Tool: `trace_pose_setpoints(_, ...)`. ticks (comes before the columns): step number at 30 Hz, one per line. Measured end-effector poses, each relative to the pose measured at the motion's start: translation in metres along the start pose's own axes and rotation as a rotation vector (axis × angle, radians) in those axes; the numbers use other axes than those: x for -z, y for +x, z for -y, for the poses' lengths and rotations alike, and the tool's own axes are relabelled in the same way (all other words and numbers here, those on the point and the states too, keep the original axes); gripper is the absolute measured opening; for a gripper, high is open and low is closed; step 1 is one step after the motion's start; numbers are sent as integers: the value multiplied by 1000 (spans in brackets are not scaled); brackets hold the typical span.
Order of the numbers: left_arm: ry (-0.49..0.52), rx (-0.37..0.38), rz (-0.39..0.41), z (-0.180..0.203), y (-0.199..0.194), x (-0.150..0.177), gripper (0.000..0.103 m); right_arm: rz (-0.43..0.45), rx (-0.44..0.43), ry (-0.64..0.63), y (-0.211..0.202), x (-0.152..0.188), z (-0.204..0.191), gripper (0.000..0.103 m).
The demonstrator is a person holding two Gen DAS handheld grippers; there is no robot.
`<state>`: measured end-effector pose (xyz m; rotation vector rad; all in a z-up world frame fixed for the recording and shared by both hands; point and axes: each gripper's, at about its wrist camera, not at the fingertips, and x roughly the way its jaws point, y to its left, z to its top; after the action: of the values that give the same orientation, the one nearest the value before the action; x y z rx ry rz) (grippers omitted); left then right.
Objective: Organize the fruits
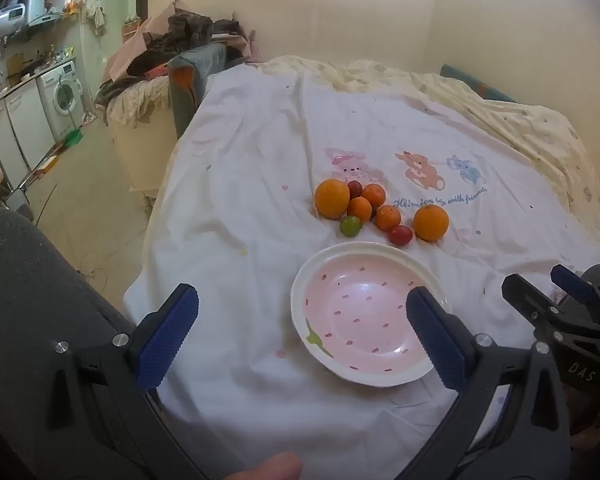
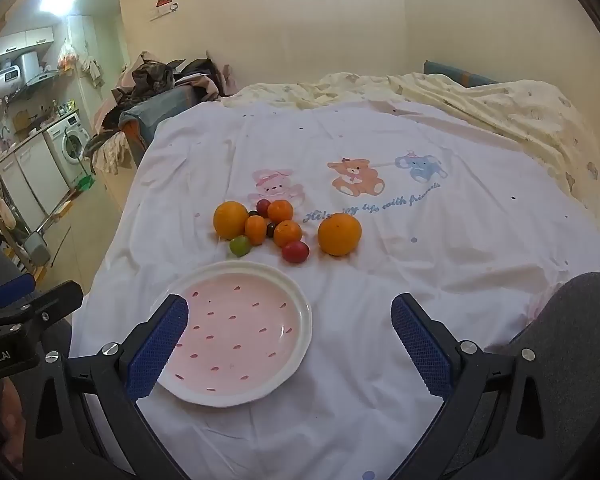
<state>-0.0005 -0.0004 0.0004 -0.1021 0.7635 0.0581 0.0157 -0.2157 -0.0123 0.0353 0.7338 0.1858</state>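
Observation:
A pink plate (image 1: 320, 280) (image 2: 300, 304) with a white rim lies empty on the white sheet. Behind it sits a cluster of fruit: a big orange (image 1: 332, 199) (image 2: 230, 219) at the left, another big orange (image 1: 431, 222) (image 2: 339, 234) at the right, small tangerines (image 1: 388, 217) (image 2: 287, 233), a green plum (image 1: 350, 226) (image 2: 240, 245) and a red plum (image 1: 400, 235) (image 2: 295, 251). My left gripper (image 1: 302, 300) hangs open over the plate's near side, holding nothing. My right gripper (image 2: 290, 312) is open too, above the plate's right edge, and nothing is between its fingers.
The bed's white sheet (image 2: 440, 240) carries cartoon animal prints. A cream blanket (image 2: 500, 112) is bunched at the back right. A chair piled with clothes (image 1: 172, 52) stands left of the bed. A washing machine (image 1: 62, 94) is at the far left.

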Motion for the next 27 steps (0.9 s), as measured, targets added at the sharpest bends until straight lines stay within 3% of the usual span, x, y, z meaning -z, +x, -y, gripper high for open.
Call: trace_pose_setpoints(27, -19, 8, -27, -1, 2, 1, 103, -2, 9, -15, 1, 0, -3, 103)
